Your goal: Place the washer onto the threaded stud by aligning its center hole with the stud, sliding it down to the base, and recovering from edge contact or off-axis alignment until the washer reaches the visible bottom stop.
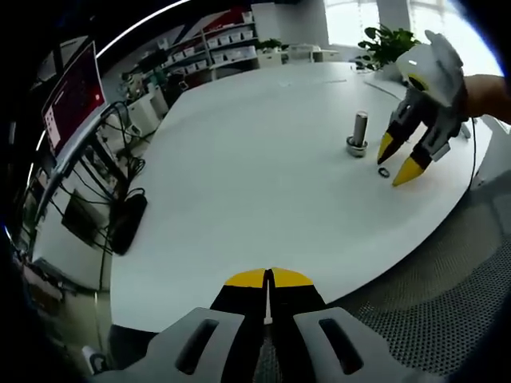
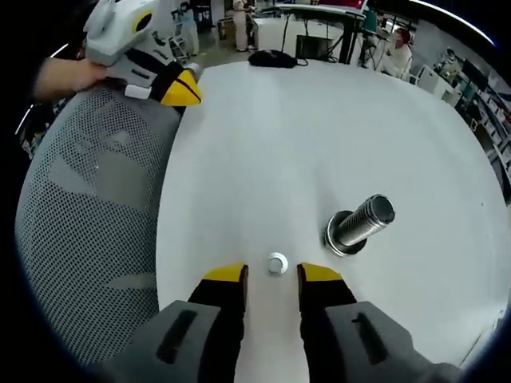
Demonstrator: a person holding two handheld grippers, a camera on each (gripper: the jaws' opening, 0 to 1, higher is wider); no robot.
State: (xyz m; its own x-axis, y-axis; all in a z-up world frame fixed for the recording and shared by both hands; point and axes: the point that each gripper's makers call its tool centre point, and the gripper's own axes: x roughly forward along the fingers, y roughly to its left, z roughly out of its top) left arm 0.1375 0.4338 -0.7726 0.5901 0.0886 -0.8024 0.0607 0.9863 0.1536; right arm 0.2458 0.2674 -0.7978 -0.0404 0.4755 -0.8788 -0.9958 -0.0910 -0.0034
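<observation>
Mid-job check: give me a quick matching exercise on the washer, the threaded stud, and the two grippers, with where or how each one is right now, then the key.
Things:
1. washer
2. threaded stud
3. left gripper
4. right gripper

States:
A. jaws shut, at the table's near edge, beside a mesh chair
B. standing bare on its base
C. lying flat on the table between open jaw tips
D. jaws open, tips lowered to either side of a small ring

Pairs: 1-C, 2-B, 3-A, 4-D
</observation>
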